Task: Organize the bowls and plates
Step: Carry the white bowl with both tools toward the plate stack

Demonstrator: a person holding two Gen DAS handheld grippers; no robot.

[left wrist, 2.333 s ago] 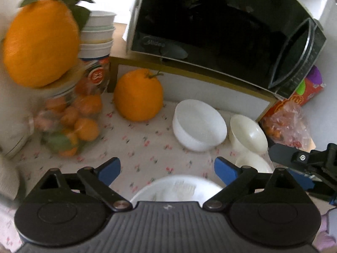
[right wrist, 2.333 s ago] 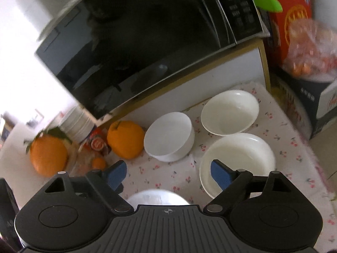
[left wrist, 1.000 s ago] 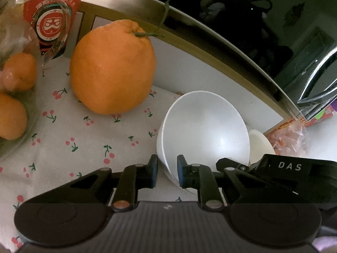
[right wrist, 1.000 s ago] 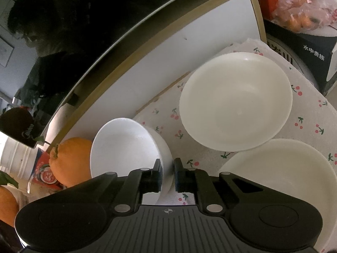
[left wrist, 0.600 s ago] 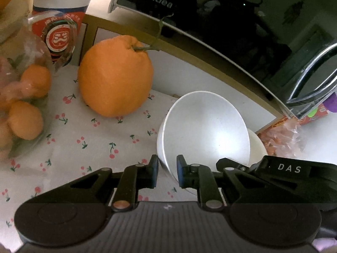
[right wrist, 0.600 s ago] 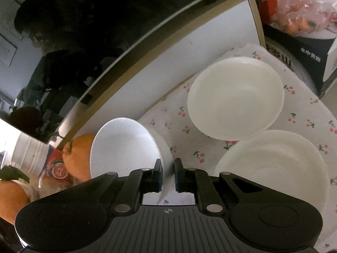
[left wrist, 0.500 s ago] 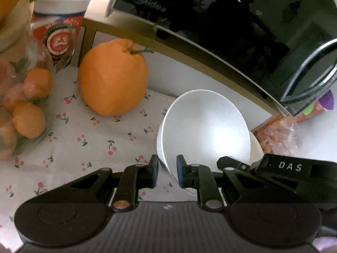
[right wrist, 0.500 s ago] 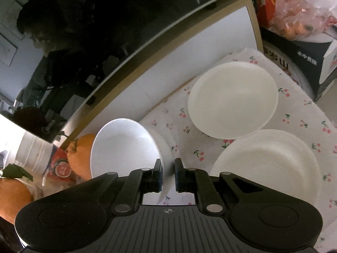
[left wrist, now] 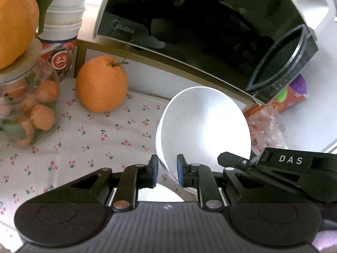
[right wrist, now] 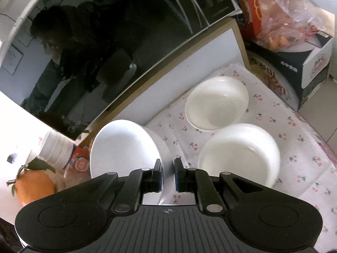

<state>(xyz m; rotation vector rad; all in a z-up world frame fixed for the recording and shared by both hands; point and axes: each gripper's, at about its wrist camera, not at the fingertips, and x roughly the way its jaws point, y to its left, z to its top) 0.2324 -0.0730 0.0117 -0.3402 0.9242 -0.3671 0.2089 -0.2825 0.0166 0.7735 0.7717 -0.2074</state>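
White cherry-print tablecloth (left wrist: pixel 88 139) w/ big round orange (left wrist: pixel 102 84), glass jar of small oranges (left wrist: pixel 27 107); two shallow white ceramic bowls (right wrist: pixel 217 103) (right wrist: pixel 239 149) touching.

The right gripper (right wrist: pixel 168 174) pinches the near rim of a white bowl (right wrist: pixel 124 147), tilted above the cherry-print cloth (right wrist: pixel 294 147) — beside it sit a shallow bowl (right wrist: pixel 217 102) and a white plate (right wrist: pixel 240 151), under the microwave (right wrist: pixel 105 42).
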